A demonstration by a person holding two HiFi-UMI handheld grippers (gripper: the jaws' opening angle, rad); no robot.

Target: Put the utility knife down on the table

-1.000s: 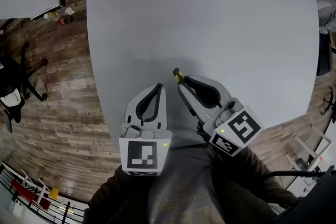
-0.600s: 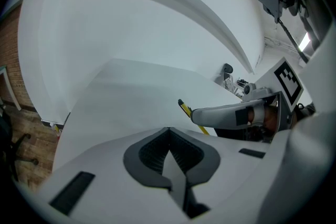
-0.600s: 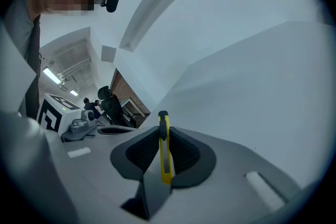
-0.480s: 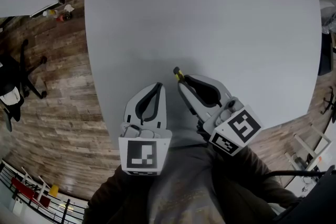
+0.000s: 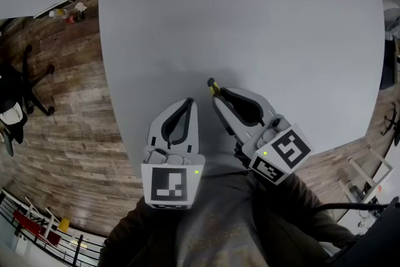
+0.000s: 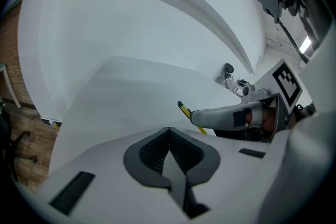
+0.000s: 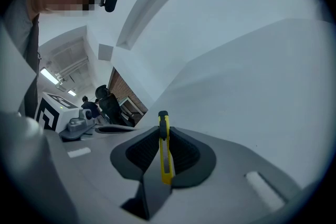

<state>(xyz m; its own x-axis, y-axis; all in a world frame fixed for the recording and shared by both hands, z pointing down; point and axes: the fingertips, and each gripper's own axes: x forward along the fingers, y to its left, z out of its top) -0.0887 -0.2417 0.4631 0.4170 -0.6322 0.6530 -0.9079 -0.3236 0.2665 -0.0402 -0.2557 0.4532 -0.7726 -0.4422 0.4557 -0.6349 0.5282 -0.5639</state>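
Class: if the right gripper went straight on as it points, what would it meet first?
The way looks free: ahead of the right gripper and its knife lies only bare table. Depth is unclear, so the knife tip might touch the tabletop.

The left claw [image 5: 187, 102] and right claw [image 5: 220, 97] are side by side over the near edge of the counter [image 5: 250, 15]. The knife [image 5: 213, 87] is between the right claw's jaws, tip pointing forward.
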